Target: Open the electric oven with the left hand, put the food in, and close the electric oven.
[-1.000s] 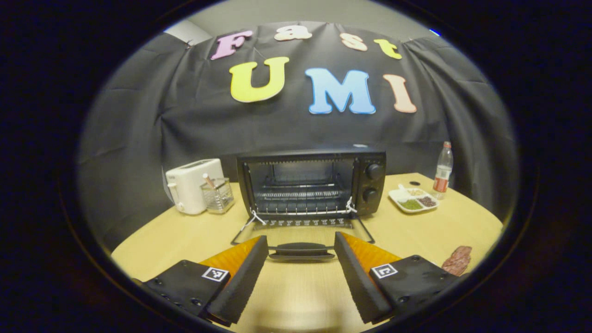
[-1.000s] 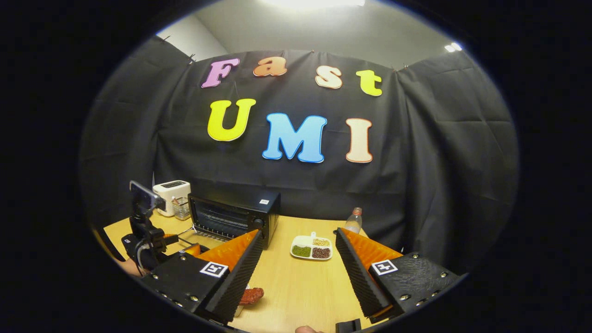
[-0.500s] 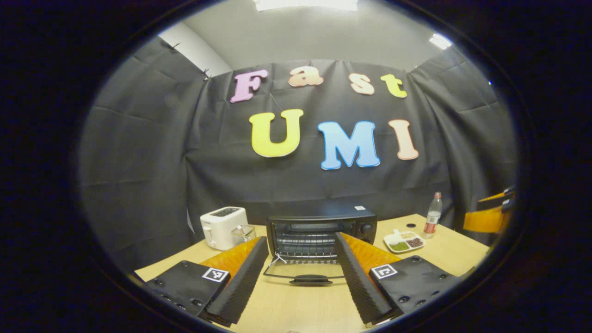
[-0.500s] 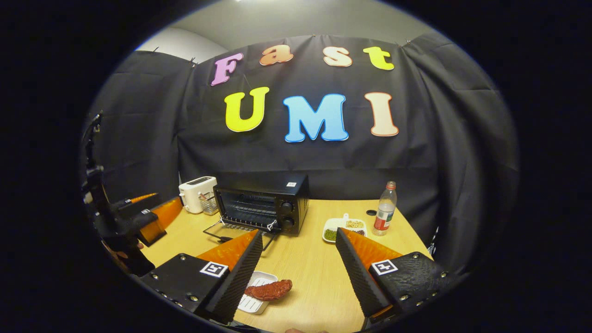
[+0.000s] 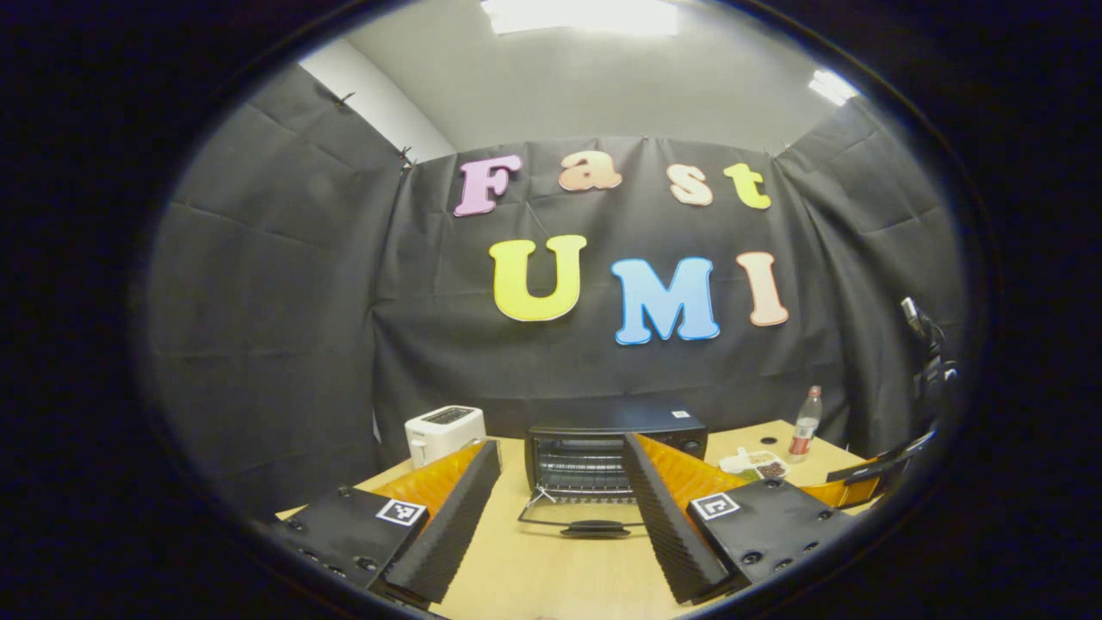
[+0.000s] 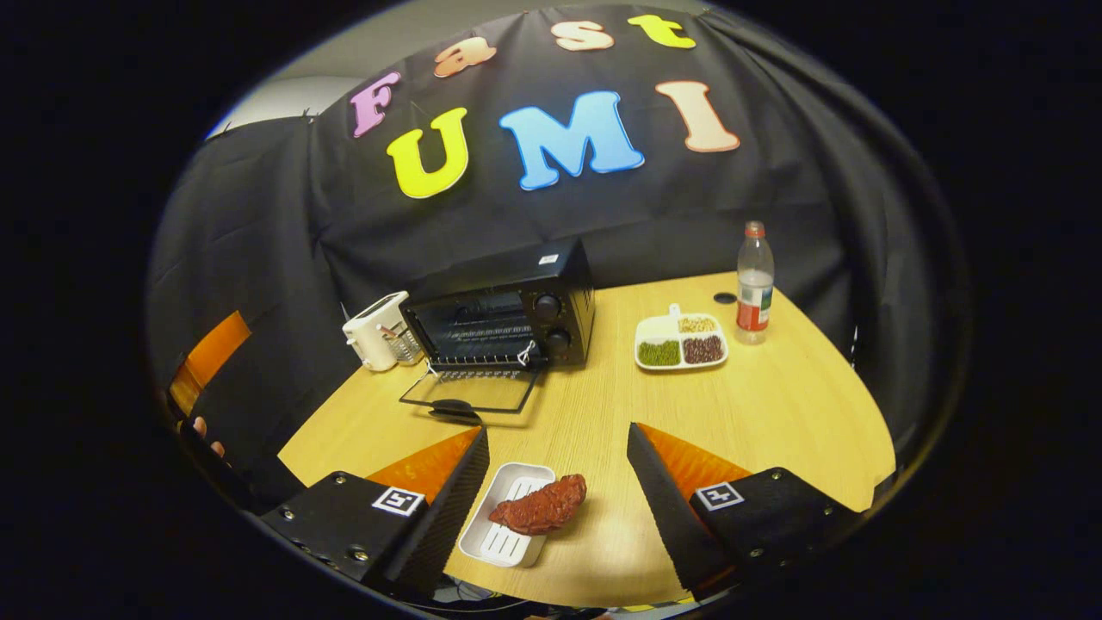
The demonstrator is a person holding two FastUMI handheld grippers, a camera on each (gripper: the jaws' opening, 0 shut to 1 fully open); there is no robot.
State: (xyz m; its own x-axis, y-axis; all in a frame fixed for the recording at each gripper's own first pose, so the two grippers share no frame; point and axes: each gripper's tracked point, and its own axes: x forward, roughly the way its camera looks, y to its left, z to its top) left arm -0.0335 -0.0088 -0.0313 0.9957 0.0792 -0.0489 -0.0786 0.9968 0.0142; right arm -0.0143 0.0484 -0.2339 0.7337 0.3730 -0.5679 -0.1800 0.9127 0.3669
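The electric oven (image 6: 508, 314) stands toward the back of the round wooden table (image 6: 775, 413), its glass door (image 6: 472, 392) folded all the way down so it lies flat on the tabletop with the handle toward the front edge, and the wire rack inside is open to view; the food, a reddish-brown piece of meat (image 6: 541, 506), lies half on a small white ribbed tray (image 6: 499, 534) near the front edge of the table, hanging off the tray's right side; the right gripper (image 6: 555, 486) hovers above it with its jaws spread wide, the meat and tray showing between the fingers, nothing gripped; in the left gripper view, the left gripper (image 5: 560, 504) is held back from the oven (image 5: 616, 452), also wide open and empty, the lowered door (image 5: 585, 517) lying between its fingers farther off; a white toaster (image 6: 372, 327) sits just left of the oven; to the oven's right is a divided white dish (image 6: 680, 342) of beans and grains, with a plastic bottle (image 6: 754, 284) just beside it.
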